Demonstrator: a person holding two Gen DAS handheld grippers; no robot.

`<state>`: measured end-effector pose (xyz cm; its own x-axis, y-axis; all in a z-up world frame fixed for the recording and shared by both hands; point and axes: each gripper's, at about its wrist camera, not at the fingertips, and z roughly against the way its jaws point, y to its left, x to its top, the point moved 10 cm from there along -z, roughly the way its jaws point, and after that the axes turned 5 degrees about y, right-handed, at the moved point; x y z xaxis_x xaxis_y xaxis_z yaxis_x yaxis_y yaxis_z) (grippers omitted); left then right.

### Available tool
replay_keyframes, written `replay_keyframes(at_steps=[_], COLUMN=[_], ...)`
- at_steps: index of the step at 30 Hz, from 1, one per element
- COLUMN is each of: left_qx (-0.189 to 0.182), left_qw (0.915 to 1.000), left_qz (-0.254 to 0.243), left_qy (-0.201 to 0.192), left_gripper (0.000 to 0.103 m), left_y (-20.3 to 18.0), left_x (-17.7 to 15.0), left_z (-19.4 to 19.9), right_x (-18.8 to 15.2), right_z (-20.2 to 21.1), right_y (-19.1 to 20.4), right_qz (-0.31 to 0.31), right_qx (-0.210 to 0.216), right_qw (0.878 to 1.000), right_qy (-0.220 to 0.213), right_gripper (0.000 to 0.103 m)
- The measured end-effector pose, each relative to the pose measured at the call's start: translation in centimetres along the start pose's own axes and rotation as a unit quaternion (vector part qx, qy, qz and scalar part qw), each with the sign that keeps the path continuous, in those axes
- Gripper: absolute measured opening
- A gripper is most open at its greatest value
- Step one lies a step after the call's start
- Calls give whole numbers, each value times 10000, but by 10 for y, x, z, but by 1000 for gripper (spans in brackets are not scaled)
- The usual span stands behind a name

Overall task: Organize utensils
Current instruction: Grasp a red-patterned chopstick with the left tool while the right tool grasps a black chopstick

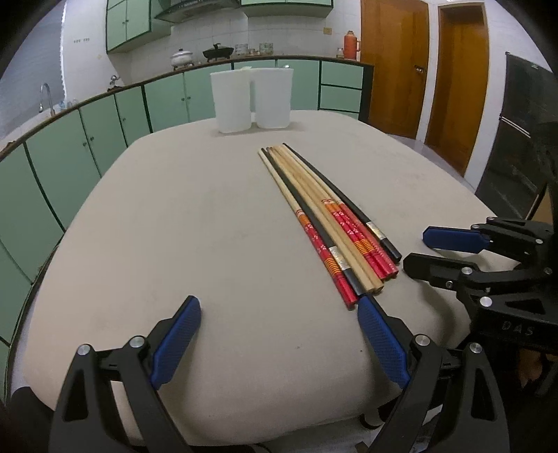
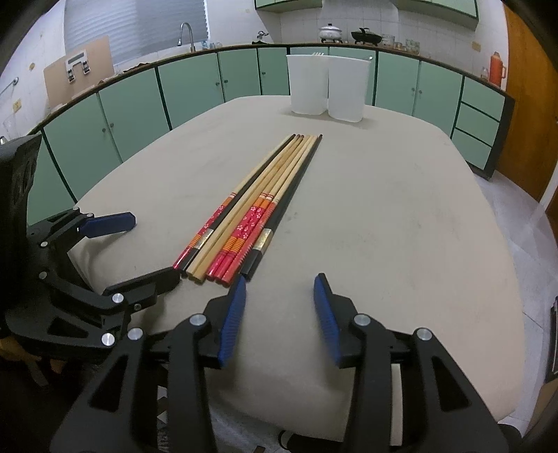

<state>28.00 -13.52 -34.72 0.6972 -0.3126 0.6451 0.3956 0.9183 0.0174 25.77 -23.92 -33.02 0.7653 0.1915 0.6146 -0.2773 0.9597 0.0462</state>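
Note:
Several chopsticks (image 1: 331, 223) (image 2: 258, 209) lie side by side in a row on the beige table (image 1: 174, 226) (image 2: 383, 209): red-patterned, plain wooden and black ones. My left gripper (image 1: 277, 303) (image 2: 153, 245) stands wide open at their near ends, its right fingertip (image 1: 364, 303) just short of the row. My right gripper (image 2: 280, 280) (image 1: 416, 247) is open with nothing between its pads; its left fingertip (image 2: 242, 282) sits beside the near end of the black chopstick. Two white containers (image 1: 232, 101) (image 2: 308, 83) stand upright together at the table's far edge.
Green cabinets (image 1: 87, 139) and a counter with a sink tap (image 2: 186, 31) and pots (image 1: 181, 57) curve behind the table. Wooden doors (image 1: 394, 62) are at the right. The table's near edge (image 1: 244, 428) drops off just below the grippers.

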Motion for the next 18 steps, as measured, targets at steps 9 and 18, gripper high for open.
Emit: replay_keyframes(at_steps=[9, 18], left_qx=[342, 161], left_qw=[9982, 9994], left_qz=[485, 240], left_qy=[-37, -212], left_gripper=[90, 85], left_y=[40, 29], left_x=[5, 12], left_z=[-3, 0], right_x=[5, 6], right_z=[-6, -7], right_y=[-1, -12], right_qz=[36, -126], right_qx=[-108, -239], right_qw=[9999, 9996], right_qy=[-38, -99], right_gripper=[46, 47])
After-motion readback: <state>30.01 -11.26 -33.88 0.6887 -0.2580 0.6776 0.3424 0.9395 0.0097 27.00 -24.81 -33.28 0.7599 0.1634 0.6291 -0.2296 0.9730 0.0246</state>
